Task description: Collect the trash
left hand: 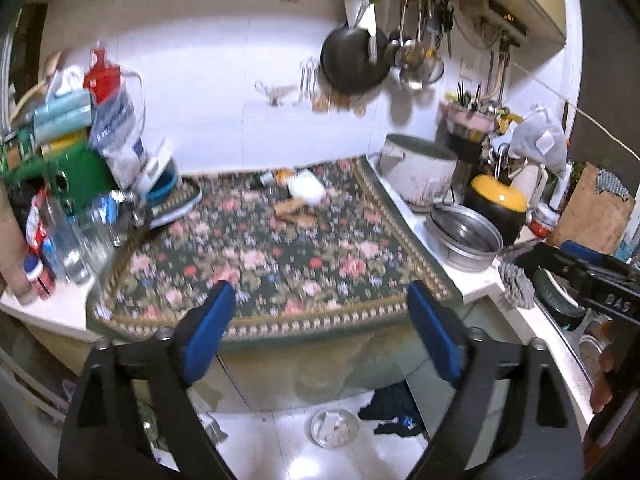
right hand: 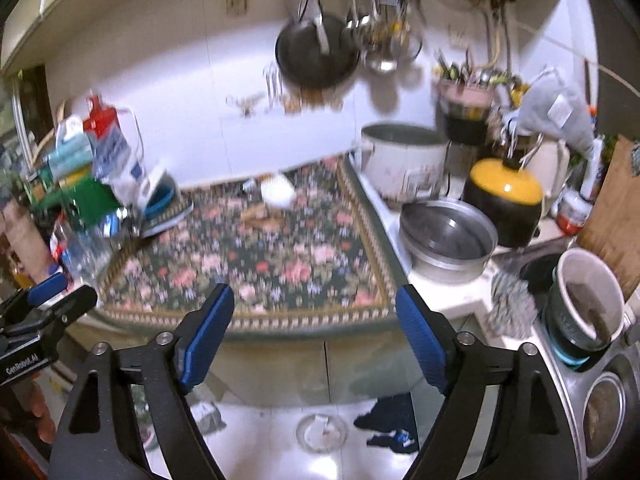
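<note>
On the floral cloth (left hand: 256, 264) near the wall lie a white crumpled container (left hand: 306, 192) and brown scraps (left hand: 294, 212); the right wrist view shows the same white container (right hand: 278, 194) and scraps (right hand: 260, 214). Down on the floor sits a clear round bin (left hand: 334, 428) with pale litter in it, also seen as the bin (right hand: 320, 434) below the counter edge. My left gripper (left hand: 320, 296) hangs open over the cloth's front edge with nothing between its blue pads. My right gripper (right hand: 314, 296) is open and empty too, beside the left gripper (right hand: 48, 300).
Bottles, glasses and stacked boxes (left hand: 72, 168) crowd the left counter. A white pot (left hand: 416, 168), a steel bowl (left hand: 464, 236) and a yellow-lidded cooker (left hand: 500, 204) stand at the right. A sink with dishes (right hand: 588, 320) lies further right. A dark cloth (left hand: 394, 412) lies on the floor.
</note>
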Demonstrator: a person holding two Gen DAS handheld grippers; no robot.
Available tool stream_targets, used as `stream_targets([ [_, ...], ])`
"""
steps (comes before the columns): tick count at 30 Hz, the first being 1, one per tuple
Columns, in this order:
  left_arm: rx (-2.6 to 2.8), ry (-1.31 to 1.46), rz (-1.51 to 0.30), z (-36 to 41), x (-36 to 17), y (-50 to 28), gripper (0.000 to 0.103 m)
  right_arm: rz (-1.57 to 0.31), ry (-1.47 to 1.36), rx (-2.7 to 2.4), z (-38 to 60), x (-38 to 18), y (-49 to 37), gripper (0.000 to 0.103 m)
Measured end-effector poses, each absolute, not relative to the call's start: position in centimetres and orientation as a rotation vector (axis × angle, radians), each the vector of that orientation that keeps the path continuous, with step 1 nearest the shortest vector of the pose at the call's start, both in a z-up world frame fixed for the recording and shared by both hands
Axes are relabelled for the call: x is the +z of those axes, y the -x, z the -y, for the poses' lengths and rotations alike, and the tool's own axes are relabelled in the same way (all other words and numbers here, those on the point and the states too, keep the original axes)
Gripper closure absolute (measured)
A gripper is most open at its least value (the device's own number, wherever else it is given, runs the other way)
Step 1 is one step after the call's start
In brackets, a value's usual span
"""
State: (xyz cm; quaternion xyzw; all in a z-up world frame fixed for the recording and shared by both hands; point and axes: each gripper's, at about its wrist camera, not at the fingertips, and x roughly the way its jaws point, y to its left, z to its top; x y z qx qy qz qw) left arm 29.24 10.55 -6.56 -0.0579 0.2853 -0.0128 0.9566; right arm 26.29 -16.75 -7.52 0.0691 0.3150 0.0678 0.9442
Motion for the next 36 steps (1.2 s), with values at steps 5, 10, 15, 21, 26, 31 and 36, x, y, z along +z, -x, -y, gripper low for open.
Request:
stream_targets([
  [5,-0.018,0.106,-0.547,-10.3,-5.2,-31.1,0.009,-0.585,-0.151,0.130,17.3,-6.5,-27.7,0.010],
  [10,0.029,0.097,-0.542,-9.3,-5.1,-34.7,0.009,-0.546,-0.143,0.175,18.2,-6.4,-30.8,0.010],
  [15,0.076,0.118,-0.559,-8.2,-5.0,-40.6,0.009,-0.560,-0.118,0.261,19.4,-6.7,-36.9,0.010],
  [21,0.177,0.138,-0.580,-7.5,-5.3,-47.5,0.008,-0.586,-0.052,0.371,20.0,-7.3,-43.7,0.010],
  [26,0.250,0.204,-0.614,-8.8,-7.4,-52.0,0.009,-0.645,-0.020,0.426,19.5,-9.1,-49.0,0.010],
  [31,0.277,0.211,-0.702,-11.4,-10.5,-56.5,0.008,-0.713,-0.048,0.472,18.0,-11.0,-53.5,0.010],
  [36,0.226,0.211,-0.812,-14.8,-16.0,-61.8,0.009,-0.760,-0.048,0.425,15.2,-13.3,-57.7,0.010],
])
